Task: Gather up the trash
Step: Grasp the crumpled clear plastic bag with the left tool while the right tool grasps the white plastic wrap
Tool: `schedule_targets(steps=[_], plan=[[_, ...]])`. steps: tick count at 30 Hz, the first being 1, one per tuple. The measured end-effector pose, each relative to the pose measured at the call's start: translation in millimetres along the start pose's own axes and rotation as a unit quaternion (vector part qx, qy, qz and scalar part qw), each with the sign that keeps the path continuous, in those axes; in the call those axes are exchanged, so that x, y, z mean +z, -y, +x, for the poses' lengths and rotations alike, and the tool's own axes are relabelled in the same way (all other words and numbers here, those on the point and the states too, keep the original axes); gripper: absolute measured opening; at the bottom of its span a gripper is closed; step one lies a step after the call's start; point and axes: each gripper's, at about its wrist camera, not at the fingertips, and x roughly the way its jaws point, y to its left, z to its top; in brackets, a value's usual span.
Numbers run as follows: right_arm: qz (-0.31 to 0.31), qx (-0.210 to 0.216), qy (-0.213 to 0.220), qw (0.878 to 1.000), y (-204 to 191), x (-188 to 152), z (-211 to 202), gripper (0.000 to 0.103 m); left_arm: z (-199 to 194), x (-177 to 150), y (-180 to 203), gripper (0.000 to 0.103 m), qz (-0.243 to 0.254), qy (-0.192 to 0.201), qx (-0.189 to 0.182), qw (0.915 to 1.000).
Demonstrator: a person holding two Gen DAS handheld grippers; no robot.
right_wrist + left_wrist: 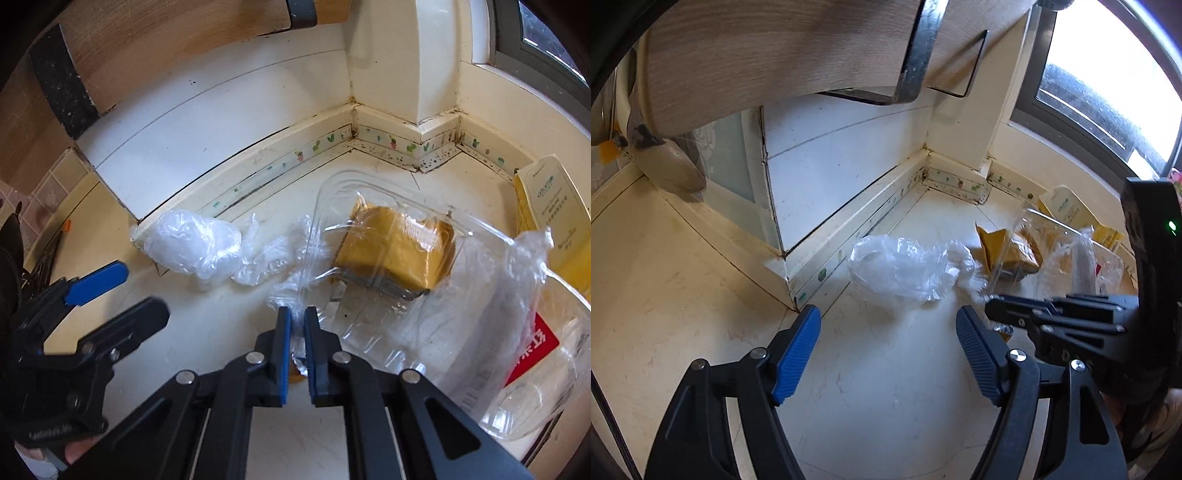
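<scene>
A crumpled clear plastic bag [901,269] lies on the pale floor by the baseboard; it also shows in the right wrist view [195,243]. A clear plastic clamshell container [399,291] lies to its right over a yellow-brown packet [395,247]. My right gripper [297,317] is shut on the clamshell's near edge; it shows from the side in the left wrist view [990,314]. My left gripper [888,325] is open and empty, just short of the plastic bag.
A yellow-and-white carton [554,218] lies at the right against the wall, with a red label [532,347] under the clamshell. A wooden chair seat [775,55] and metal leg [919,55] hang overhead. Baseboards form a corner [354,136] behind the trash.
</scene>
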Motion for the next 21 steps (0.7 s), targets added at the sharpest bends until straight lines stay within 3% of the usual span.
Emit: schedule_targets(steps=[13, 14, 17, 20, 21], plan=[[0.004, 0.039, 0.006, 0.999, 13, -18, -30, 0.006, 31, 20, 13, 0.073, -0.029, -0.001, 0.029, 0.9991], [0.005, 0.04, 0.007, 0.999, 14, -19, -31, 0.006, 33, 21, 14, 0.07, -0.026, -0.002, 0.027, 0.9993], [0.005, 0.041, 0.009, 0.999, 15, -21, -36, 0.006, 40, 23, 18, 0.04, -0.021, -0.013, 0.017, 0.9996], [0.007, 0.043, 0.011, 0.999, 15, -21, -40, 0.006, 42, 22, 18, 0.029, -0.02, -0.009, 0.017, 0.9996], [0.008, 0.043, 0.011, 0.999, 16, -22, -41, 0.006, 41, 22, 19, 0.017, -0.018, -0.006, 0.017, 0.9997]])
